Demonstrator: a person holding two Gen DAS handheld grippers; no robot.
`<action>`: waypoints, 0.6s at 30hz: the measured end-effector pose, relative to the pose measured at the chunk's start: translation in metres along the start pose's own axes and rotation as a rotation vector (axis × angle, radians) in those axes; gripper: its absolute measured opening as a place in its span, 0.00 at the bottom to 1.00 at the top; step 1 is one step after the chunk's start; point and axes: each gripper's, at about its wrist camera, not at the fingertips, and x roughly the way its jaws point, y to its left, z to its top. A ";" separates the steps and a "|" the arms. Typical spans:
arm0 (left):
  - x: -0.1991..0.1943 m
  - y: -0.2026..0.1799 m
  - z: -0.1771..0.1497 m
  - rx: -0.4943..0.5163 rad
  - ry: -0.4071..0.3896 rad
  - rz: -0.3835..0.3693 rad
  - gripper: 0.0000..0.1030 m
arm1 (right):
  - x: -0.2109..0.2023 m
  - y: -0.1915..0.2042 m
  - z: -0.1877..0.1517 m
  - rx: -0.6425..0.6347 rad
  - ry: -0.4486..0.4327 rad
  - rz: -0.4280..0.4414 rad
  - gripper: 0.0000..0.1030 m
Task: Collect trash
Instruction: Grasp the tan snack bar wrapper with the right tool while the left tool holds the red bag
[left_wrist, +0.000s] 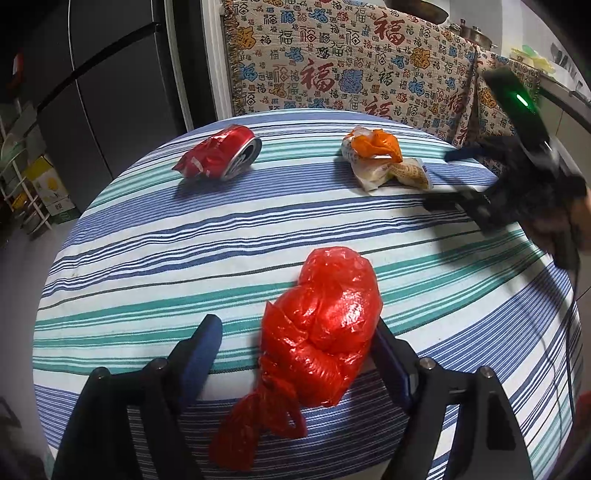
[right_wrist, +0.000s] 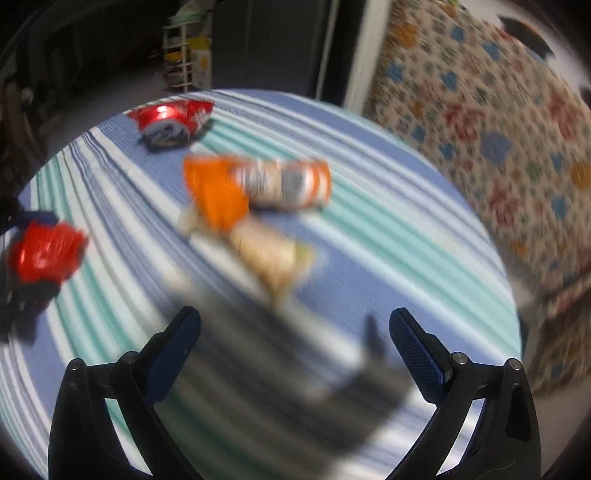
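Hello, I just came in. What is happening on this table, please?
A person with a gripper in each hand is collecting trash from a striped tablecloth. The left gripper is open around a red bag; its right finger looks against the bag, the left one apart. The right gripper is open and empty, pointed at the orange wrappers. A crushed can lies farther back, untouched.

- Right wrist view motion-blurred throughout; print on orange wrapper (right_wrist: 255, 188) unreadable.
- Red plastic bag (right_wrist: 46, 253) smeared there, left gripper behind it indistinct.
- Right gripper (left_wrist: 443, 177) blurred in left view; its body cut by frame edge.
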 end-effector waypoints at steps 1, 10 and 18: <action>0.000 0.000 0.000 0.000 0.000 0.000 0.79 | 0.002 0.003 0.006 -0.019 -0.001 0.003 0.96; 0.001 0.002 0.001 0.010 0.001 -0.013 0.79 | 0.016 0.007 0.026 0.001 0.116 0.130 0.42; 0.001 0.003 0.001 0.008 0.001 -0.010 0.79 | -0.049 0.034 -0.054 0.395 0.216 0.003 0.49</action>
